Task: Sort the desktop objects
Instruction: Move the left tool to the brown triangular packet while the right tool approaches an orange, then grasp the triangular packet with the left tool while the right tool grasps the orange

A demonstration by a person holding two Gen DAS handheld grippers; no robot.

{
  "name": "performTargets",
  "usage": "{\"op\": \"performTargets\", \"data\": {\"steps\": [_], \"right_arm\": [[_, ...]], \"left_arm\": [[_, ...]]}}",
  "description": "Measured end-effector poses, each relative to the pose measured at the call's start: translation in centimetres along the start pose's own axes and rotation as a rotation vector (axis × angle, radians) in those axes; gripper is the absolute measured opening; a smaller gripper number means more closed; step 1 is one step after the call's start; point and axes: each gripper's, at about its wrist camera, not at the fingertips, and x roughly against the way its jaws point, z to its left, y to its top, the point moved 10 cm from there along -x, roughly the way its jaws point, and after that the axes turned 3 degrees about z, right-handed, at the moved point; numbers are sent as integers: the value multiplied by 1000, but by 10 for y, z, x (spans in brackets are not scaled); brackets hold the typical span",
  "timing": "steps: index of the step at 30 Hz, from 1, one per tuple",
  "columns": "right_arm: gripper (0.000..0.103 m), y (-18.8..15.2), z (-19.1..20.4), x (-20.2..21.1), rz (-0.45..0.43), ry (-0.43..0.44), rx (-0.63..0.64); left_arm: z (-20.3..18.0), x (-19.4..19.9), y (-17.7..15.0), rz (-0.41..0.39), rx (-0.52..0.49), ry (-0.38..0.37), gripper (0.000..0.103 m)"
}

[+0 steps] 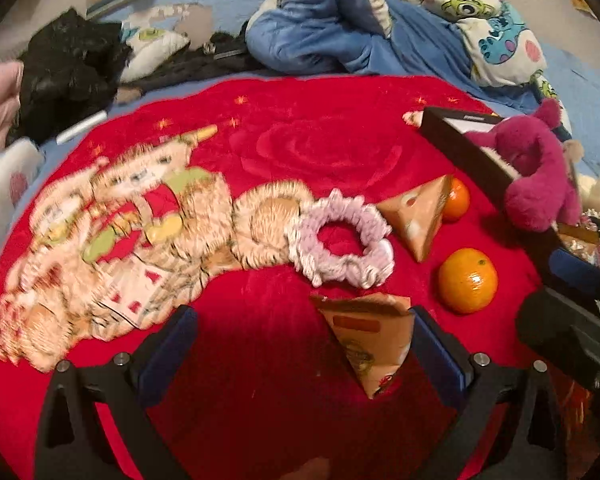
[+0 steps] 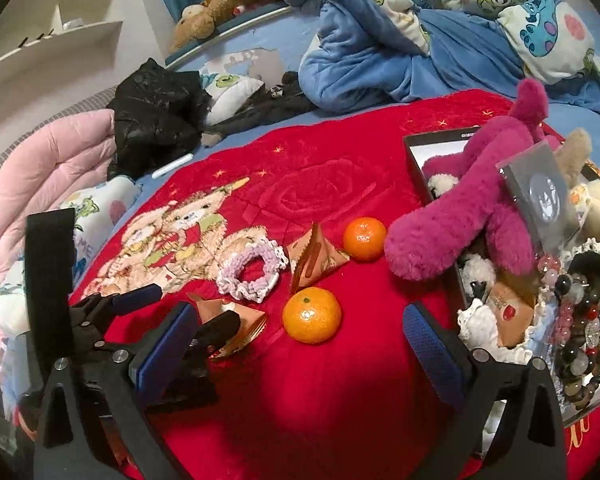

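Note:
A red blanket [image 1: 260, 400] holds the objects. My left gripper [image 1: 302, 316] is open, and a tan triangular packet [image 1: 370, 344] lies between its fingers, against the right one. Just beyond it are a lilac scrunchie [image 1: 342, 240], a second triangular packet [image 1: 418, 212] and two oranges [image 1: 467, 281] [image 1: 457, 199]. My right gripper [image 2: 298, 312] is open low over the blanket, with the near orange [image 2: 312, 315] just ahead between its fingertips. That view also has the far orange [image 2: 365, 239], the scrunchie [image 2: 252, 270] and both packets [image 2: 236, 320] [image 2: 316, 258].
A black box [image 2: 414, 160] at the right holds a magenta plush toy [image 2: 452, 220], small plush pieces and a packet. A tray of bead bracelets [image 2: 580, 332] sits beside it. Blue bedding [image 2: 360, 60], a black jacket [image 2: 156, 112] and a pink quilt [image 2: 40, 168] ring the blanket.

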Motion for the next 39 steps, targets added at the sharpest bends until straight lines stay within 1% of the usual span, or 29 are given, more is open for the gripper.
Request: {"op": "performTargets", "data": {"steps": [2, 3, 5, 7, 11, 14, 16, 17, 19, 20, 21, 22, 23, 24, 25, 28, 31, 33, 35, 39], "right_arm": [[103, -3, 1, -6, 12, -3, 7], [103, -5, 1, -8, 14, -6, 10], [102, -5, 1, -11, 11, -21, 26], [99, -5, 3, -11, 8, -15, 31], [95, -3, 0, -13, 3, -35, 36], [91, -2, -2, -16, 6, -55, 44], [87, -2, -2, -16, 5, -63, 43], [85, -1, -3, -14, -1, -58, 40], [78, 0, -4, -10, -15, -44, 30], [76, 1, -4, -8, -22, -39, 25], [69, 2, -4, -6, -29, -28, 21], [63, 2, -1, -4, -29, 0, 16], [63, 1, 3, -5, -18, 36, 9], [63, -1, 6, -7, -6, 46, 16], [63, -3, 9, -11, 4, 32, 37], [63, -14, 10, -30, 78, -15, 61], [62, -18, 5, -40, 113, -25, 44], [62, -18, 1, -43, 116, -22, 27], [61, -16, -2, -45, 108, -25, 8], [55, -15, -6, -55, 125, -59, 0]], "left_arm": [[7, -3, -1, 12, 44, -19, 103], [11, -5, -1, 17, 65, -15, 103], [13, -7, -3, 21, 69, -17, 103], [10, -8, -4, 25, 40, -1, 103], [5, -9, -10, 45, -56, 46, 103], [7, -6, -10, 36, -62, 64, 95], [11, -2, -10, 23, -53, 74, 80], [14, 0, -11, 17, -46, 82, 76], [20, 4, -11, 6, -29, 83, 61], [23, 5, -10, 0, -21, 83, 58], [25, 6, -10, -7, -13, 82, 51], [26, 6, -10, -9, -10, 82, 46], [26, 7, -10, -14, -10, 82, 43], [26, 7, -10, -17, -10, 83, 38], [26, 7, -10, -19, -11, 85, 35], [27, 8, -11, -24, -5, 82, 32], [27, 7, -10, -23, 1, 75, 32], [28, 6, -10, -21, 6, 71, 33], [29, 4, -11, -13, 12, 72, 36], [27, 3, -12, -6, 7, 79, 37]]}}
